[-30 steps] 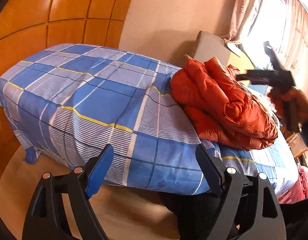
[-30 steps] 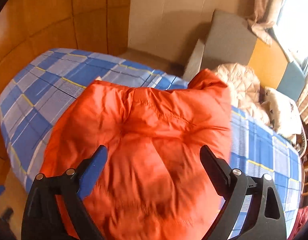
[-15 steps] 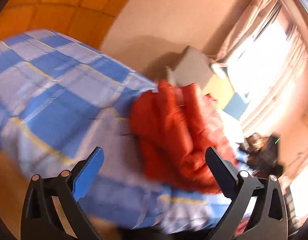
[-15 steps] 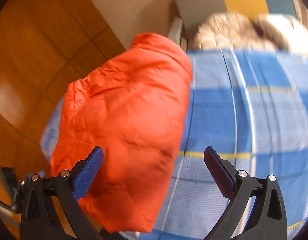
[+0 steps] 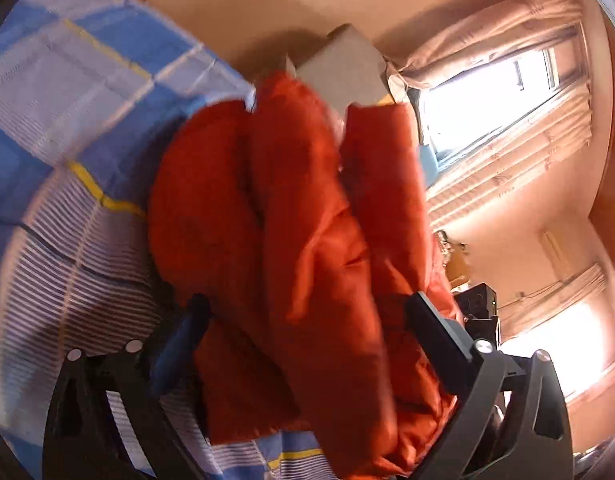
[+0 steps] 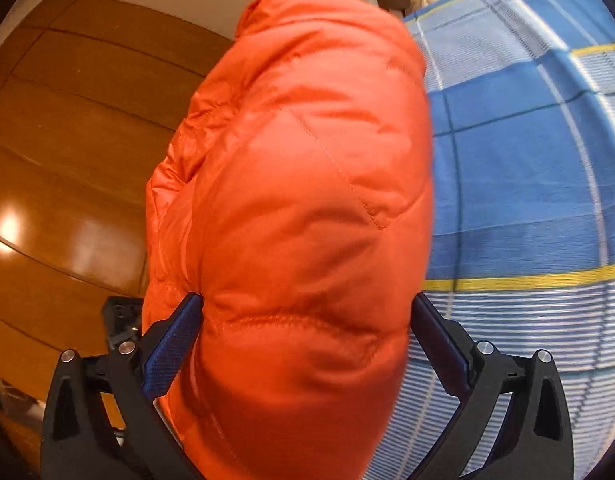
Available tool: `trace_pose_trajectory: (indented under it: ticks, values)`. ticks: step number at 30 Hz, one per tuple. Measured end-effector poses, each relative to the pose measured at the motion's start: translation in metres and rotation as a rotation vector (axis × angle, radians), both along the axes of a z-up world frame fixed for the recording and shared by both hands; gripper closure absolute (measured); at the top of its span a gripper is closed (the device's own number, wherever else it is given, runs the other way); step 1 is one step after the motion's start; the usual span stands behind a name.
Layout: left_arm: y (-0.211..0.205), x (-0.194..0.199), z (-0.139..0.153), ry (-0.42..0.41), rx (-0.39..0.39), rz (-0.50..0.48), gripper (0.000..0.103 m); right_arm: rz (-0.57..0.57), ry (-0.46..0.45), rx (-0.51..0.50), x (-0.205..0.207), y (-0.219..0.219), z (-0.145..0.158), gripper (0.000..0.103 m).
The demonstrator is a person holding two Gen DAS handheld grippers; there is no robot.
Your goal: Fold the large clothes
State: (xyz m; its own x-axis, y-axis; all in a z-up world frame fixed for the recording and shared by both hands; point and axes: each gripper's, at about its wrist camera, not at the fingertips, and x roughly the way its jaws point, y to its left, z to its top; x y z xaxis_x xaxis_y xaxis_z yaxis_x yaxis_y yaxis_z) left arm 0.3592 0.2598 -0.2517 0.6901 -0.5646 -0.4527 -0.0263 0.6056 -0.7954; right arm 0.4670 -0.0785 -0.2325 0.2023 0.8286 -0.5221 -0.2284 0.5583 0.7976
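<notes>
On the bed's blue checked sheet with white stripes and yellow lines (image 6: 519, 168) lies the puffy orange quilted jacket (image 6: 303, 184), bundled into thick folds. The right gripper (image 6: 307, 320) has its jaws spread wide on either side of the jacket's bulk, its blue-padded fingers (image 6: 169, 350) pressing the fabric at both flanks; whether they actually clamp it I cannot tell. The left gripper (image 5: 303, 320) straddles the same jacket (image 5: 291, 240) likewise, jaws wide apart around the folds. Beyond the jacket stand a grey cushion (image 5: 343, 68) and pale curtains (image 5: 507, 160) at a bright window. No readable writing or label shows anywhere.
</notes>
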Motion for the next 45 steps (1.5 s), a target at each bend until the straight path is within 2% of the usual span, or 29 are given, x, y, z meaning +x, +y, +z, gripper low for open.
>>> trace_pose_trajectory:
  ticks: [2,3,4,5,7,8,10,13,16,21,24,26,30,33,36,38,39,40,45]
  values:
    - [-0.003,0.001,-0.007,-0.041,-0.046,-0.041,0.032,0.003,-0.005,0.014,0.001,0.001,-0.003,0.003]
    - [-0.005,0.001,-0.008,-0.075,-0.051,-0.05,0.036,0.002,-0.016,0.018,0.0,0.001,-0.002,0.01]
    - [-0.006,0.0,-0.008,-0.099,-0.073,-0.062,0.045,0.005,-0.04,0.023,-0.002,0.002,0.001,0.02]
    - [-0.008,-0.001,-0.007,-0.128,-0.094,-0.071,0.05,0.007,-0.057,0.026,-0.004,0.002,0.004,0.024]
    - [-0.012,-0.002,-0.005,-0.171,-0.121,-0.088,0.058,0.016,-0.091,0.033,-0.009,0.002,0.012,0.042]
    - [-0.012,-0.003,-0.003,-0.19,-0.137,-0.093,0.061,0.022,-0.11,0.028,-0.011,0.002,0.016,0.045]
    - [-0.019,-0.003,0.008,-0.242,-0.143,-0.109,0.062,0.029,-0.146,0.018,-0.015,0.003,0.026,0.057]
    - [-0.031,0.0,0.031,-0.313,-0.159,-0.134,0.062,0.044,-0.222,0.003,-0.024,0.004,0.05,0.063]
    - [-0.045,0.008,0.054,-0.364,-0.162,-0.171,0.062,0.025,-0.311,0.013,-0.035,-0.02,0.081,0.065]
    - [-0.096,0.037,0.088,-0.422,-0.137,-0.283,0.062,-0.041,-0.414,-0.008,-0.054,-0.075,0.118,0.065]
    - [-0.129,0.059,0.089,-0.392,-0.113,-0.345,0.062,-0.099,-0.42,-0.049,-0.06,-0.113,0.122,0.065]
    - [-0.161,0.078,0.08,-0.332,-0.051,-0.391,0.062,-0.138,-0.399,-0.1,-0.062,-0.136,0.115,0.065]
    - [-0.21,0.105,0.051,-0.178,0.125,-0.446,0.062,-0.207,-0.282,-0.235,-0.057,-0.174,0.076,0.065]
    - [-0.224,0.115,0.041,-0.128,0.215,-0.441,0.059,-0.237,-0.238,-0.259,-0.057,-0.186,0.053,0.064]
    - [-0.237,0.121,0.033,-0.094,0.32,-0.437,0.057,-0.255,-0.223,-0.282,-0.056,-0.188,0.042,0.056]
    - [-0.235,0.114,0.027,-0.077,0.344,-0.419,0.053,-0.257,-0.224,-0.296,-0.057,-0.19,0.042,0.049]
    - [-0.236,0.112,0.031,-0.077,0.373,-0.397,0.049,-0.272,-0.222,-0.31,-0.06,-0.191,0.044,0.035]
    - [-0.235,0.107,0.033,-0.078,0.399,-0.379,0.041,-0.293,-0.22,-0.339,-0.064,-0.195,0.045,0.027]
    - [-0.242,0.091,0.054,-0.121,0.509,-0.308,0.031,-0.347,-0.274,-0.408,-0.076,-0.199,0.058,0.019]
